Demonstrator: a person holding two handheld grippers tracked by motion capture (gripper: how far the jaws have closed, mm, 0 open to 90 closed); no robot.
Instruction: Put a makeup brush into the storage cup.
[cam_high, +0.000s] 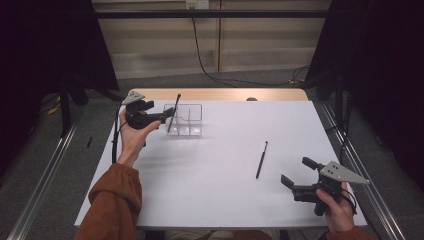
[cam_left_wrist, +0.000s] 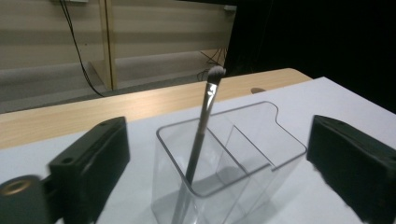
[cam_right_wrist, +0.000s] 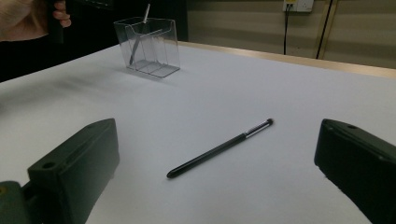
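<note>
While one brush (cam_left_wrist: 205, 116) already stands tilted in the clear holder (cam_left_wrist: 261, 140), your left gripper (cam_high: 167, 114) hangs wide open beside it, gripping nothing. Outstanding: second brush (cam_high: 261, 159), flat on the table (cam_high: 210, 190); your right gripper (cam_high: 295, 172), open and empty, nearby.

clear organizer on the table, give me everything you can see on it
The clear organizer looks like transparent plastic: a small open-topped box with inner dividers forming compartments and a higher back wall with a notched edge. It stands upright on the white table, toward its far left. One makeup brush leans inside an end compartment, handle down, pale bristle tip above the rim. The left gripper sits beside it, jaws open, not touching it.
</note>
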